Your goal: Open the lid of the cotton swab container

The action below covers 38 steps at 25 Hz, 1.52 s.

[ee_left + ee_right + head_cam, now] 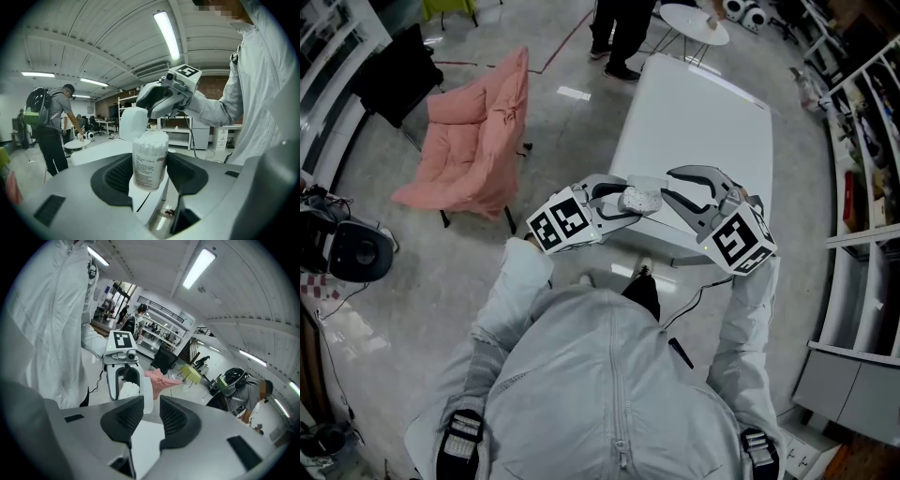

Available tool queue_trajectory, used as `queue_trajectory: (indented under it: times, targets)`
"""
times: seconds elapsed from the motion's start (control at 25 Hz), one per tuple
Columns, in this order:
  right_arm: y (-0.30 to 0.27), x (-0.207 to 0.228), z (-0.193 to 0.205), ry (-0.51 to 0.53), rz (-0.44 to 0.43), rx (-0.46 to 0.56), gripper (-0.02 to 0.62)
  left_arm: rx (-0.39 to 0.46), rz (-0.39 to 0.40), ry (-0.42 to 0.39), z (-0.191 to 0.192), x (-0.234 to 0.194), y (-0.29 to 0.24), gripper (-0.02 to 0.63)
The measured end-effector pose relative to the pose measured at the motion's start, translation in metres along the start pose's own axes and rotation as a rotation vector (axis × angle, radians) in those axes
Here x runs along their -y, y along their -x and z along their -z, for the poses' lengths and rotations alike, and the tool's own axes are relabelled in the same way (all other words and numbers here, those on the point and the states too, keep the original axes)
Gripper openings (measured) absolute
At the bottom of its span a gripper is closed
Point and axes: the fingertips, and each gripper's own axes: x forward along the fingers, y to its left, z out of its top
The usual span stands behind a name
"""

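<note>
The cotton swab container (pixel 150 159) is a clear tub with a printed label, packed with white swabs. My left gripper (pixel 150 165) is shut on its sides and holds it upright above the table. Its white lid (pixel 133 123) stands raised behind the swabs. My right gripper (pixel 151 105) reaches onto the lid's top from the right. In the right gripper view the lid (pixel 146 392) sits between the jaws of my right gripper (pixel 151 406), against one pad with a slit beside the other. In the head view both grippers (pixel 623 202) (pixel 667 187) meet at the container (pixel 639 199).
A long white table (pixel 703 122) lies under the grippers. A pink folding chair (pixel 478 141) stands to the left on the floor. A person (pixel 619 28) stands by a small round table (pixel 694 21) beyond. Shelving (pixel 862 141) lines the right side.
</note>
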Motion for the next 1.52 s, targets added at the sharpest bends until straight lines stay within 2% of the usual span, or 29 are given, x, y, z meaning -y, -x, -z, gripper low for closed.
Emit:
queue_trajectory:
  times: [0.32,0.6,1.04,1.28,1.52]
  targets:
    - [-0.008,0.011,0.016,-0.013,0.072,-0.020,0.109,0.006,0.028,-0.008,0.001,0.008,-0.004,0.236]
    - [-0.018,0.012,0.021,-0.029,0.077,-0.019,0.095,0.025,0.045,0.011,0.002,0.009,0.000,0.235]
    - [-0.019,-0.003,0.027,-0.037,0.022,-0.048,0.083,0.037,0.061,0.017,-0.001,0.017,0.001,0.235]
    - [-0.016,-0.015,0.029,-0.052,-0.041,-0.061,0.072,0.032,0.058,0.005,-0.005,0.024,-0.003,0.233]
    - [-0.019,-0.025,0.039,-0.061,-0.068,-0.090,0.070,0.017,0.073,-0.023,0.002,0.032,-0.007,0.232]
